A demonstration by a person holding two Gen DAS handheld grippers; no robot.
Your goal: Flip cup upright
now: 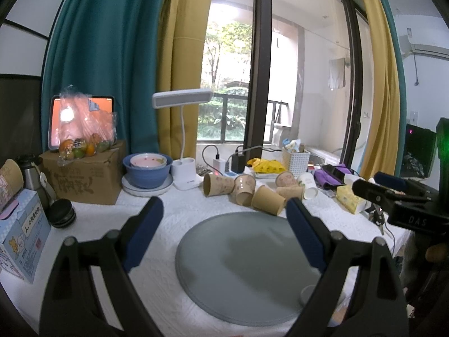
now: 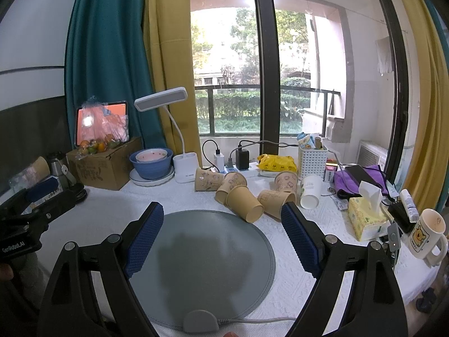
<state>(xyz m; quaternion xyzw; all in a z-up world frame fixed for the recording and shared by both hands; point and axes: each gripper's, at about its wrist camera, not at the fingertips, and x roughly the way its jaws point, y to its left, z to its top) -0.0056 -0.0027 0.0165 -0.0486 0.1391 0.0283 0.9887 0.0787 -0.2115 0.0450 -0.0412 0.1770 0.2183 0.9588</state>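
Observation:
Several brown paper cups (image 1: 268,200) (image 2: 244,202) lie tipped over in a loose pile on the white tablecloth, just beyond a round grey mat (image 1: 247,269) (image 2: 207,266). A white paper cup (image 1: 308,185) (image 2: 311,191) lies with them at the right. My left gripper (image 1: 224,210) is open and empty, hovering above the mat's near side. My right gripper (image 2: 223,213) is open and empty too, above the mat, short of the cups. The right gripper's body also shows at the right edge of the left wrist view (image 1: 393,199).
Behind the cups stand a desk lamp (image 2: 183,168), a blue bowl (image 2: 151,163), a cardboard box (image 2: 103,165), chargers and a white basket (image 2: 312,160). A tissue box (image 2: 364,216) and a bear mug (image 2: 428,233) sit at the right. A blue carton (image 1: 19,238) stands at the left.

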